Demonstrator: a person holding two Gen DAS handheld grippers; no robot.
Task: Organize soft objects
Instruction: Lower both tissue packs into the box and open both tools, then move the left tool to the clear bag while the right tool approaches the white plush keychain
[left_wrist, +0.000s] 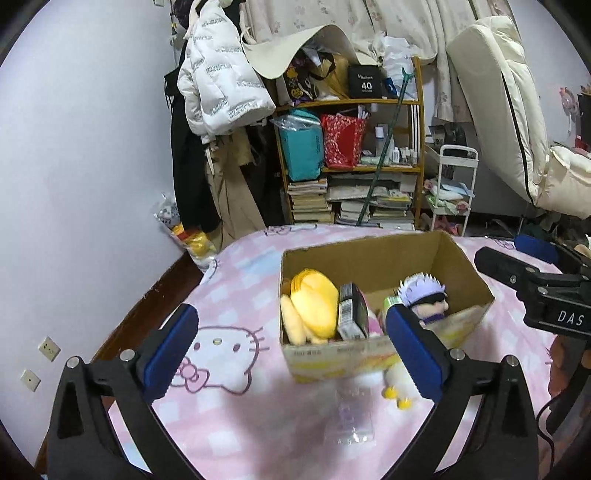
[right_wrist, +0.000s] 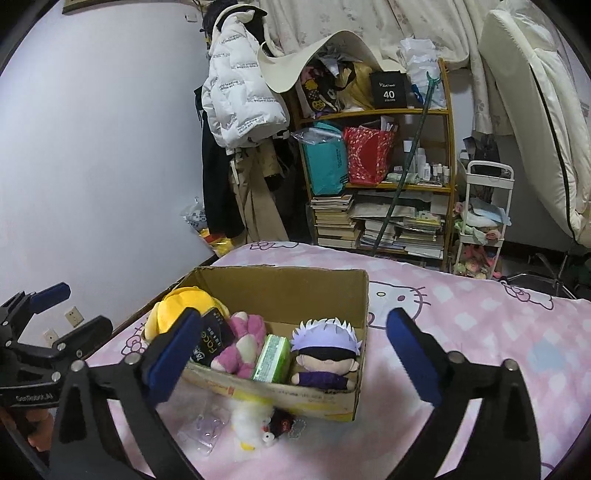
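Observation:
An open cardboard box (left_wrist: 369, 254) (right_wrist: 280, 288) stands on the pink bed. Inside it are a yellow plush (left_wrist: 314, 306) (right_wrist: 181, 306), a black packet (left_wrist: 351, 314), a pink plush (right_wrist: 243, 343), a green pack (right_wrist: 271, 358) and a purple-haired doll (left_wrist: 424, 299) (right_wrist: 325, 350). A white duck plush (left_wrist: 397, 384) (right_wrist: 247, 417) lies outside against the box's near wall. My left gripper (left_wrist: 290, 312) (right_wrist: 74, 308) is open and empty in front of the box. My right gripper (right_wrist: 293, 314) (left_wrist: 517, 254) is open and empty too.
A clear plastic packet (left_wrist: 354, 417) (right_wrist: 203, 432) and a small dark keychain toy (right_wrist: 280, 424) lie on the bedsheet (right_wrist: 480, 332) near the duck. Beyond the bed stand a cluttered bookshelf (left_wrist: 351, 166), hanging coats (left_wrist: 218, 92) and a white trolley (right_wrist: 484, 221).

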